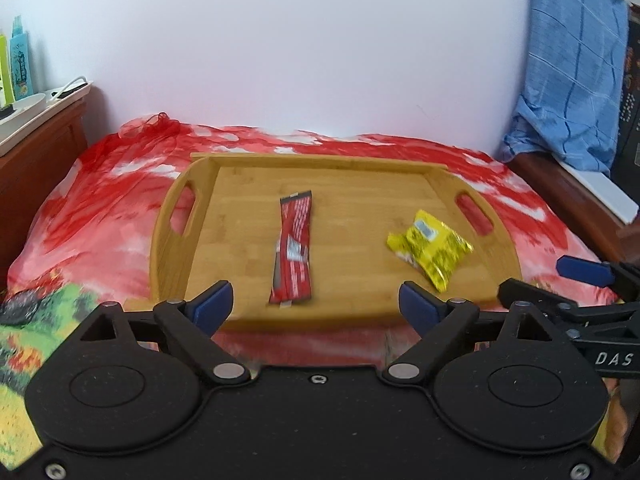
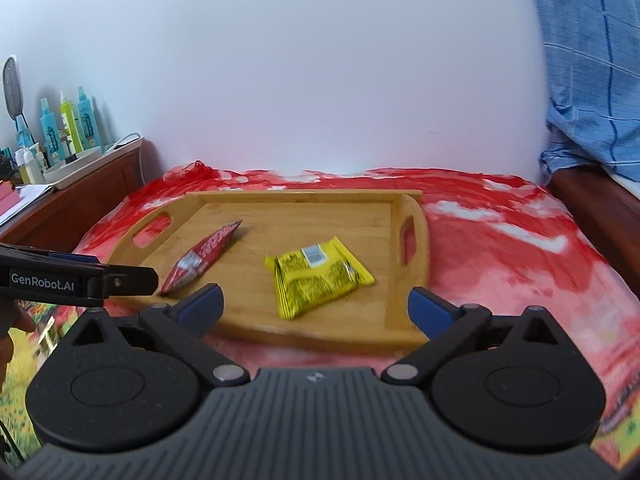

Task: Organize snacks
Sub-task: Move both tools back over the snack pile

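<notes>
Tray [image 1: 404,298]: we see red packet [image 1: 294,246] & yellow packet [image 1: 430,246] inside, apart.
Bed [image 1: 100,200]: red cloth, tray on top.
Grippers: our left gripper [image 1: 316,304] & right gripper [image 2: 314,306] both spread, nothing held.

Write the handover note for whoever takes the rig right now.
Left tongs: open, empty, at the near edge of the wooden tray.
Right tongs: open, empty, same edge, further right.
Red snack packet: flat mid-tray.
Yellow snack packet: on the tray's right half, apart from the red.
Done: both snacks are on the tray.
Left: cannot tell; possibly tidying them.

left tongs [image 1: 316,306] spread, right tongs [image 2: 316,306] spread
</notes>
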`<state>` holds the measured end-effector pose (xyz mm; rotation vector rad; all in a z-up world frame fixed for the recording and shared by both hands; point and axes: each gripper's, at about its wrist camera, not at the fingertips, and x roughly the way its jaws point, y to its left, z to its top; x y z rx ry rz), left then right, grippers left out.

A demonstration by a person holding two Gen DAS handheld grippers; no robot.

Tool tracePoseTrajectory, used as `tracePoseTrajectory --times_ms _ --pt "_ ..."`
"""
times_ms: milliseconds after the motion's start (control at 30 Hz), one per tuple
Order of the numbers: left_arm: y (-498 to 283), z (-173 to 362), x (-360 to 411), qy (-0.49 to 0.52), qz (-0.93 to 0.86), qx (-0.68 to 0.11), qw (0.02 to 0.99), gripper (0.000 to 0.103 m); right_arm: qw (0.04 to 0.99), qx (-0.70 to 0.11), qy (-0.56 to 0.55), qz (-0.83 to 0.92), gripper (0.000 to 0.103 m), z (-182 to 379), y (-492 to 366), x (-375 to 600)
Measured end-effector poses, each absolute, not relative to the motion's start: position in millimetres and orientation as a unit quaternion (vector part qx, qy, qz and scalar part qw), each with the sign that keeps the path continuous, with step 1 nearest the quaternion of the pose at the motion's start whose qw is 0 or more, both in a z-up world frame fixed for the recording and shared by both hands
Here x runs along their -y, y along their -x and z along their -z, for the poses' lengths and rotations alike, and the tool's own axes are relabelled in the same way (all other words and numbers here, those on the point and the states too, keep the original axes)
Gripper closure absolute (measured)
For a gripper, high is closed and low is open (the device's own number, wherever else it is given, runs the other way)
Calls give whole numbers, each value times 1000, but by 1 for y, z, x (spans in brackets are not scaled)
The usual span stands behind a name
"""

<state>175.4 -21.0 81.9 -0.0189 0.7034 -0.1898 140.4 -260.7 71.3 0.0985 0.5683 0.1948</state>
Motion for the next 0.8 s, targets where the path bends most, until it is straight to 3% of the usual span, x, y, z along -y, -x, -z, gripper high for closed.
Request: tracePoseTrajectory --times_ms 633,800 --pt "-67 -58 31 -4 100 -330 939 10 963 -261 -39 -54 0 -39 -48 267" --pt "-51 -50 35 -12 97 -335 937 10 963 -262 -44 -47 4 -36 -37 267"
